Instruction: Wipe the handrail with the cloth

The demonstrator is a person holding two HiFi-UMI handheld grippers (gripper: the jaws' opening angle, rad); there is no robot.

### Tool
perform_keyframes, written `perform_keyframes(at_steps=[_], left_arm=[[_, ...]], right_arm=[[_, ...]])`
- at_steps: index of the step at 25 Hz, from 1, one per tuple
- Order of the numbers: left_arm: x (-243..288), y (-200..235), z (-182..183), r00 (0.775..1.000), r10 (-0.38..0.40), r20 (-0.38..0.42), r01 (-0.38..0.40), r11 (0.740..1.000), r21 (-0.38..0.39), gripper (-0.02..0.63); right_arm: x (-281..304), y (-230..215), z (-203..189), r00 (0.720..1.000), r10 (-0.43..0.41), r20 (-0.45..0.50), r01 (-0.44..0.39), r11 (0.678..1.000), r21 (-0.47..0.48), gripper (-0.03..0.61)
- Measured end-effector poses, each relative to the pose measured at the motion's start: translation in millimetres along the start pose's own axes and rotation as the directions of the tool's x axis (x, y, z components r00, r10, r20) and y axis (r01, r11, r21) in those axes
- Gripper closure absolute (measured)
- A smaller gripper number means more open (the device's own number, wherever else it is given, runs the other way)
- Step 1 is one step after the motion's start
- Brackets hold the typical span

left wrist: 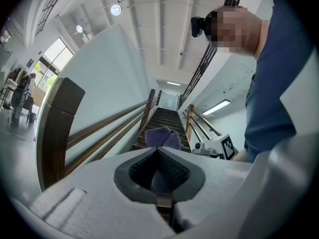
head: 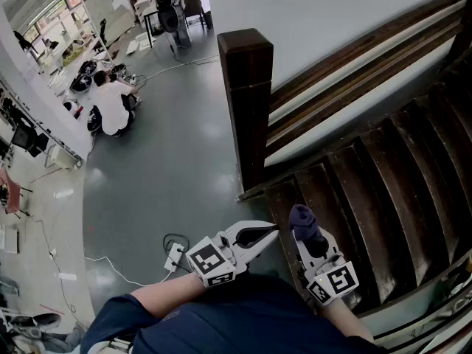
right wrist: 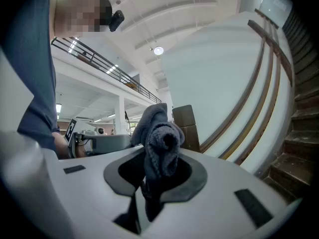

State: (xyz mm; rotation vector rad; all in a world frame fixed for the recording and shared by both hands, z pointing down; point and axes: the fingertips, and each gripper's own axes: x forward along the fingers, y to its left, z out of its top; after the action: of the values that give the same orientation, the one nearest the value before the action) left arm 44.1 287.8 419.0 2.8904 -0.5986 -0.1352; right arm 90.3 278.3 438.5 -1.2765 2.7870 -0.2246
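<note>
A dark purple-grey cloth [head: 302, 218] is bunched between the jaws of my right gripper [head: 301, 231], which is shut on it above the lowest stair treads. In the right gripper view the cloth [right wrist: 160, 133] rises out of the gripper [right wrist: 157, 164]. My left gripper [head: 273, 231] is shut with nothing in it, just left of the cloth, and its tips [left wrist: 158, 149] meet. The dark wooden handrail [head: 369, 43] runs up to the right from a square newel post [head: 247, 87], which stands well ahead of both grippers. The same rail [right wrist: 266, 49] shows in the right gripper view.
Dark wooden stairs [head: 383, 190] climb to the right beside a white panel under the rail. On the grey floor at left lie cables and a power strip [head: 175, 255]. Farther off, a person [head: 110, 105] sits on the floor near desks and equipment.
</note>
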Motion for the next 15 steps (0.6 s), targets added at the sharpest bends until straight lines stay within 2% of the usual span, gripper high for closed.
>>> perform_keyframes(at_steps=[15], left_arm=[[30,-5,-1,1.000,0.028,-0.006,-0.028,1.000,0.014,0.609]], right_arm=[[-10,-21,4,0.997,0.068,0.029,-0.069,0.997,0.032,0.492]])
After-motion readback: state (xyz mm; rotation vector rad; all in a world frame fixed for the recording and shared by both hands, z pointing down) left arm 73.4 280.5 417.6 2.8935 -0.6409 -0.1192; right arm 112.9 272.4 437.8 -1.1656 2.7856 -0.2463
